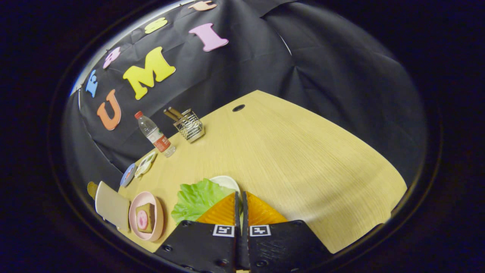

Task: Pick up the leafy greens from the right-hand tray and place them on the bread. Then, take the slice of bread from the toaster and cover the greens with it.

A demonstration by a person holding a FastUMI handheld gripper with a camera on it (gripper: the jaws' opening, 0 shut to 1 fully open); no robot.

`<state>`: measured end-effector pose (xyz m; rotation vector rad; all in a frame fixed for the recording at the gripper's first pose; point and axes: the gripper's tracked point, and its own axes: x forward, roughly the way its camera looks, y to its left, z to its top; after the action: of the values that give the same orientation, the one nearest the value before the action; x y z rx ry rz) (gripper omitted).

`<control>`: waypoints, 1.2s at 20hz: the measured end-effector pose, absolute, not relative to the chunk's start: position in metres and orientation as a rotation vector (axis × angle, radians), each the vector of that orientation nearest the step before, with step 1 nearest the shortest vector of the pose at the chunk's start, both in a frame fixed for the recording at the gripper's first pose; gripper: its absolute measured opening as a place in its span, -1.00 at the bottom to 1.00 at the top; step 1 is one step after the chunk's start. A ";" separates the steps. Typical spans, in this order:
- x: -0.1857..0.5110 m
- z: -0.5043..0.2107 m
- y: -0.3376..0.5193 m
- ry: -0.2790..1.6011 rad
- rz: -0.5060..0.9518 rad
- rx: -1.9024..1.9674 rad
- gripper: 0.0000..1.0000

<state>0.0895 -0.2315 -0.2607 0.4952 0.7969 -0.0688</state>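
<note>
A: Looking along the gripper point(241, 199), we are seeing its fingers point(223, 212) lying almost together, only a thin slit parting them. The leafy greens point(197, 199) are spreading out just beside the left finger and partly behind it; whether an edge of the leaf is caught in that slit, we cannot tell.

B: Agreed, clenched or nearly so (the tips are hiding the spot where the leaf would be). We are also seeing the white tray point(227, 182) peeking out just beyond the fingertips, with the greens lying over it.

A: Further to the left of the fingers, we are finding a pink plate point(157, 220) carrying a slice of bread point(146, 217) with a pink round piece on top. The toaster point(111, 206) is standing just beyond that plate, close beside it.

B: Well ahead of the jaws and off to the left, a water bottle point(155, 134) and a wire basket point(190, 127) are standing on the wooden table point(303, 163), near its far edge.
</note>
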 end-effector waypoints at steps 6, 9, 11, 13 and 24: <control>0.092 -0.258 -0.239 0.781 -0.088 0.433 -0.98; 0.091 -0.258 -0.241 0.791 -0.093 0.462 -0.98; 0.093 -0.261 -0.243 0.793 -0.102 0.463 -0.85; 0.091 -0.260 -0.242 0.793 -0.101 0.459 -0.90; 0.089 -0.190 -0.176 0.712 0.071 0.712 -1.00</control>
<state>0.0889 -0.1764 -0.1904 0.7120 0.7124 0.0711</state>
